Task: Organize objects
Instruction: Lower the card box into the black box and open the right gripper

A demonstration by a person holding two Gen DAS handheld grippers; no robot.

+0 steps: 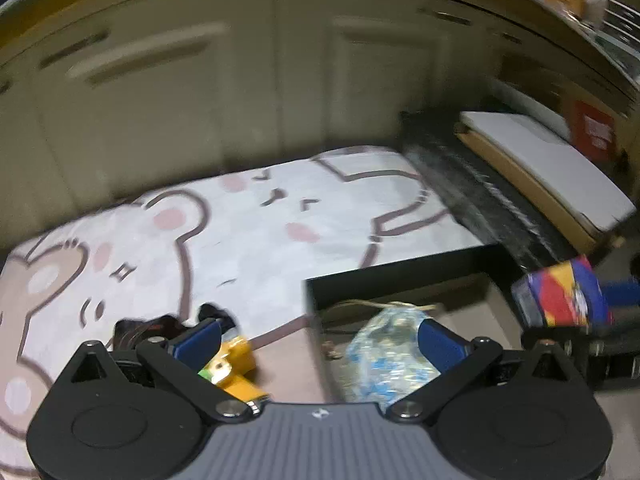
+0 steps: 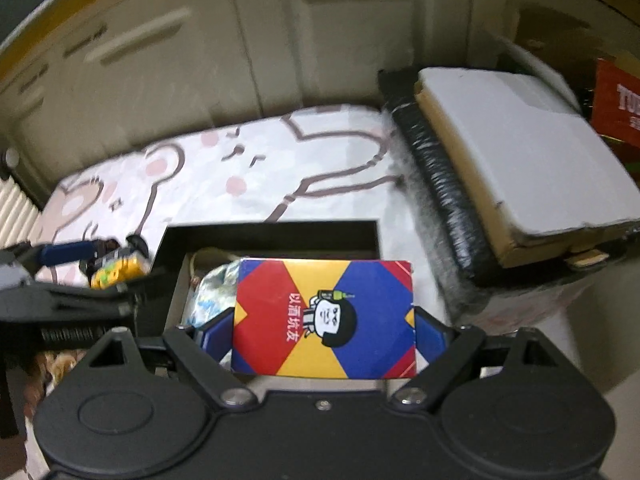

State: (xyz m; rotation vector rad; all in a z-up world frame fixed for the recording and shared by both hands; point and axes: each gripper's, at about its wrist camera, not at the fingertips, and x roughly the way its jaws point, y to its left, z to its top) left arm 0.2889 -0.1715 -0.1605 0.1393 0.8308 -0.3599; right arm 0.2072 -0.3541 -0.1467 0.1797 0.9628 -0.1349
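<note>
Nearest the lens in the right wrist view, the right claw (image 2: pixel 324 330) grips a colourful card box (image 2: pixel 324 316) by its 2 short sides, holding it flat just above the black tray (image 2: pixel 272 230). That tray sits on a bear-print cloth (image 2: pixel 192 176) covering the table, with a dark padded case (image 2: pixel 436 184) along the cloth's far side. Inside the tray lies a blue-patterned plastic bag (image 1: pixel 384 352) beside a coil of cord (image 1: pixel 360 306). The left claw (image 1: pixel 320 338) hangs wide open and empty over the tray's edge, with a small yellow toy (image 1: pixel 234 364) on the cloth by 1 of its fingers, loose.

Judging by this, the box is going into the tray. To do it well, lower it level into the bare part beside the bag, keep it clear of the tray wall, and loosen the grip only when its underside rests. The left claw should stay out of its path.
</note>
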